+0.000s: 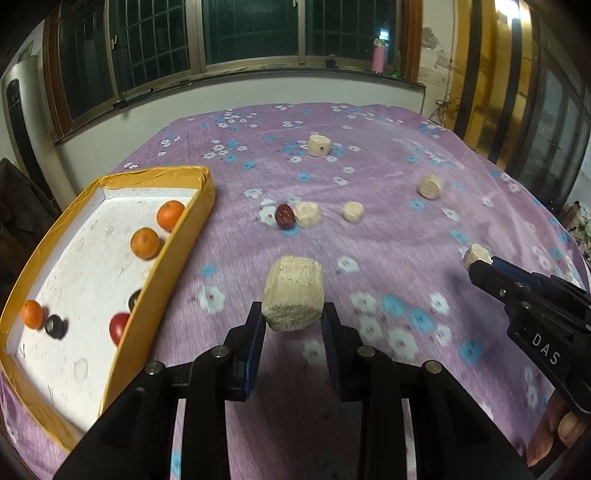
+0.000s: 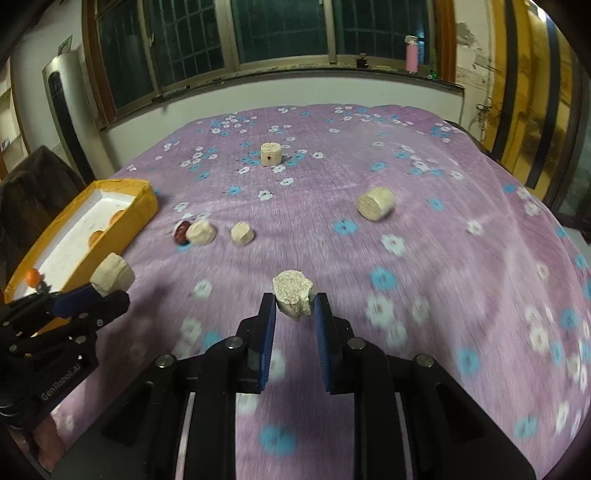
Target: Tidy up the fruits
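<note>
Surface: purple flowered cloth (image 1: 369, 229) under us, dark windows (image 1: 251, 33) behind.
Left claw (image 1: 293, 314): we grip a pale chunk (image 1: 293, 293) above the cloth.
Right claw (image 2: 294, 304): we pinch a smaller pale chunk (image 2: 293, 295).
Box: yellow box (image 1: 192, 221) at left holds oranges (image 1: 144, 243).
Cloth: a red date (image 1: 284, 216) touches another pale chunk (image 1: 307, 214).

tablecloth (image 2: 461, 295) motion-blurred, tray (image 1: 22, 258) cut off left
</note>
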Action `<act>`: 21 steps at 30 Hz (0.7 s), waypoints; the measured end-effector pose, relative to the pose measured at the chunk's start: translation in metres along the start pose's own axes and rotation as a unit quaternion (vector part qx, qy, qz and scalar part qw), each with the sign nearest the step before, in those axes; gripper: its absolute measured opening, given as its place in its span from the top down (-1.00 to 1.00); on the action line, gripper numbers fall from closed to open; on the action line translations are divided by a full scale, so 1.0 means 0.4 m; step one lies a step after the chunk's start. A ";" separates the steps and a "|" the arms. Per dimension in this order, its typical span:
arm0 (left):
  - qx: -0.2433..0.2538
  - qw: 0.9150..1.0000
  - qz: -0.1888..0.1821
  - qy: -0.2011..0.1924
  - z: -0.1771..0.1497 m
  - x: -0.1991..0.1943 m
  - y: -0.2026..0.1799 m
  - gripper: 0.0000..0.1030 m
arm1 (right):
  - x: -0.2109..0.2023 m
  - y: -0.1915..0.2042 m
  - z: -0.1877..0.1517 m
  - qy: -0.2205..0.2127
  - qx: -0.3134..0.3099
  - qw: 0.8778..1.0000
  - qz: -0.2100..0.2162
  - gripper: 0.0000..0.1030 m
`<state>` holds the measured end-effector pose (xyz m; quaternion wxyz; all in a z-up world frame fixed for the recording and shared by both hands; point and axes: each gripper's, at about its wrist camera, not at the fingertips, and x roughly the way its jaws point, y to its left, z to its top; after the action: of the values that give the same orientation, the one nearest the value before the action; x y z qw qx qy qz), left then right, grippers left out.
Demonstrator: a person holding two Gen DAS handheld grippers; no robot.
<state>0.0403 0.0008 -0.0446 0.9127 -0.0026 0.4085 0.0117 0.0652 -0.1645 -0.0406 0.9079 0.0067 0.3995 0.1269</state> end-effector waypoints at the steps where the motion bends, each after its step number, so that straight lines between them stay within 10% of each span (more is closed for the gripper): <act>1: -0.001 1.000 -0.001 -0.001 -0.004 -0.004 0.002 0.42 | -0.017 -0.002 -0.016 -0.007 0.006 1.000 -0.004 0.56; 21: -0.031 0.998 0.026 -0.048 -0.035 -0.050 0.082 0.42 | -0.104 0.044 -0.081 -0.077 0.042 0.995 -0.039 0.56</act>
<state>0.0159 0.0330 -0.0389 0.9303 -0.0195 0.3633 0.0476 0.0106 -0.1603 -0.0306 0.9391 0.0393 0.3333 0.0734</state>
